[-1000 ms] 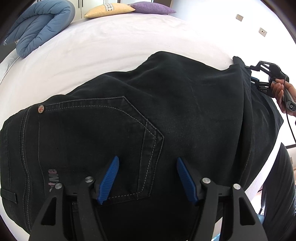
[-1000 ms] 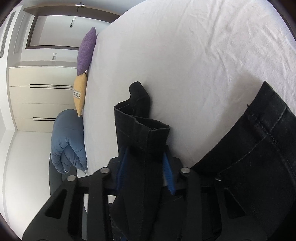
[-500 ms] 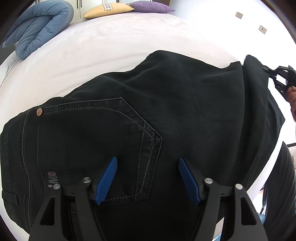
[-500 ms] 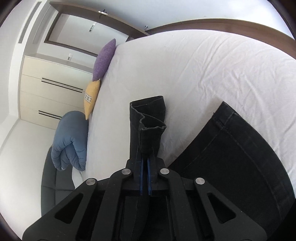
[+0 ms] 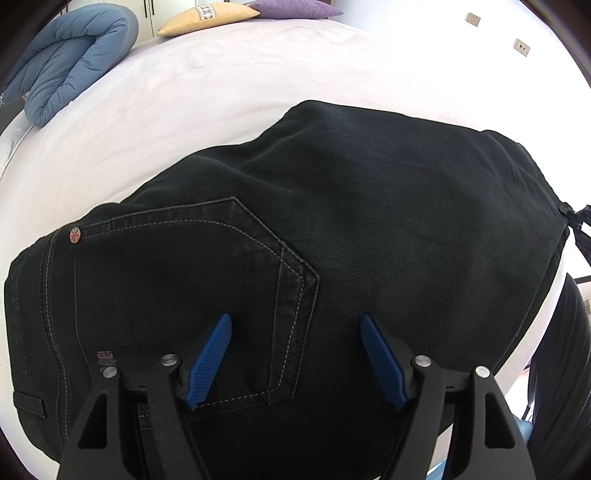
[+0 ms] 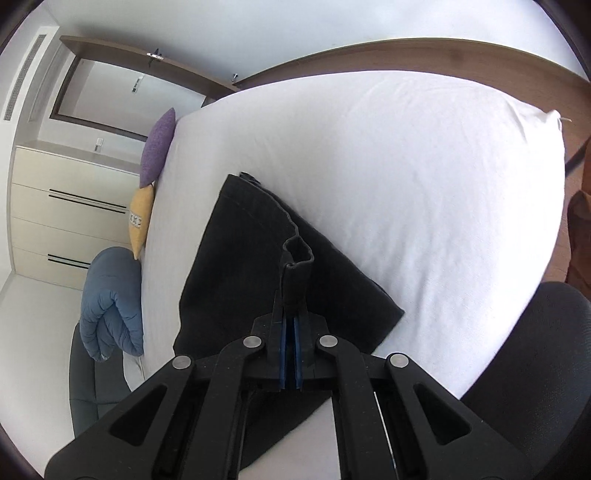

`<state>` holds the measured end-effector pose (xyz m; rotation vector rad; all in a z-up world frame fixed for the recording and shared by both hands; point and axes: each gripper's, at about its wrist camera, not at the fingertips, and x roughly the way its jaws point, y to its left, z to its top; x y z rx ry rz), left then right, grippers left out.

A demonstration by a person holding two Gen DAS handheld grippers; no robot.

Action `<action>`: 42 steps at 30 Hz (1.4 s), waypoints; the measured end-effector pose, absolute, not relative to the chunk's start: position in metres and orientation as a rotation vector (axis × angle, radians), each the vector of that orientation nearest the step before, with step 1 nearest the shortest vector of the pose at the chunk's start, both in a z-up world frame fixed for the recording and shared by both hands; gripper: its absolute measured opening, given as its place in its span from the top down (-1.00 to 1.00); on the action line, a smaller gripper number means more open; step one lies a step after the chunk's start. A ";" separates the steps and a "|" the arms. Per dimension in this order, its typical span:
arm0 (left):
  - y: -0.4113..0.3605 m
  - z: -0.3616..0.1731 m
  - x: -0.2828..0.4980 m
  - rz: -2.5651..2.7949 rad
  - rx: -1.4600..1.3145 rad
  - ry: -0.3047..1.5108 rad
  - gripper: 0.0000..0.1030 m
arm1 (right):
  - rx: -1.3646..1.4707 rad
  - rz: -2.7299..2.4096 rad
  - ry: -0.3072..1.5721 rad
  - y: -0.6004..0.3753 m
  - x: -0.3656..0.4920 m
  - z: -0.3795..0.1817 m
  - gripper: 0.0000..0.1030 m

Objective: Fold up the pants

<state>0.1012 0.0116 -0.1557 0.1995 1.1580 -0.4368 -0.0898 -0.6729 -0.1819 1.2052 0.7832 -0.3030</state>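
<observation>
Black jeans (image 5: pixel 332 229) lie on a white bed (image 5: pixel 221 74), back pocket up, seat end towards me in the left wrist view. My left gripper (image 5: pixel 295 354) is open and hovers over the back pocket, holding nothing. My right gripper (image 6: pixel 290 354) is shut on the hem of a pant leg (image 6: pixel 295 273) and holds it lifted above the bed. The rest of the jeans (image 6: pixel 243 258) spread out below it. The right gripper also shows at the far right edge of the left wrist view (image 5: pixel 580 225).
A folded blue duvet (image 5: pixel 70 55), a yellow pillow (image 5: pixel 207 14) and a purple pillow (image 5: pixel 291 7) lie at the head of the bed. A dark chair (image 6: pixel 532 350) stands at the bed's edge. A cream wardrobe (image 6: pixel 70 210) stands beyond.
My right gripper closed on the pant leg hem and lifted it up and away from the bed. My left gripper stayed open over the pocket, shifting only slightly.
</observation>
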 end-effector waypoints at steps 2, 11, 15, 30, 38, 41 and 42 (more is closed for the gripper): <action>0.008 -0.156 0.101 -0.436 0.216 1.161 -0.46 | 1.194 -0.300 0.779 -0.674 -0.094 -0.180 0.97; 0.003 -0.154 0.101 -0.447 0.235 1.172 -0.46 | 1.180 -0.258 0.734 -0.672 -0.106 -0.147 0.97; 0.002 -0.155 0.102 -0.453 0.227 1.171 -0.47 | 1.183 -0.234 0.731 -0.672 -0.114 -0.141 0.97; 0.011 -0.159 0.097 -0.448 0.207 1.159 -0.51 | 1.296 -0.244 0.803 -0.690 -0.126 -0.199 0.93; 0.012 -0.165 0.088 -0.446 0.208 1.147 -0.64 | 1.132 -0.419 0.721 -0.710 -0.132 -0.136 0.83; 0.008 -0.166 0.083 -0.444 0.209 1.143 -0.76 | 1.073 -0.190 0.736 -0.665 -0.093 -0.114 0.83; 0.007 -0.167 0.083 -0.442 0.210 1.142 -0.78 | 1.069 -0.073 0.749 -0.641 -0.074 -0.111 0.83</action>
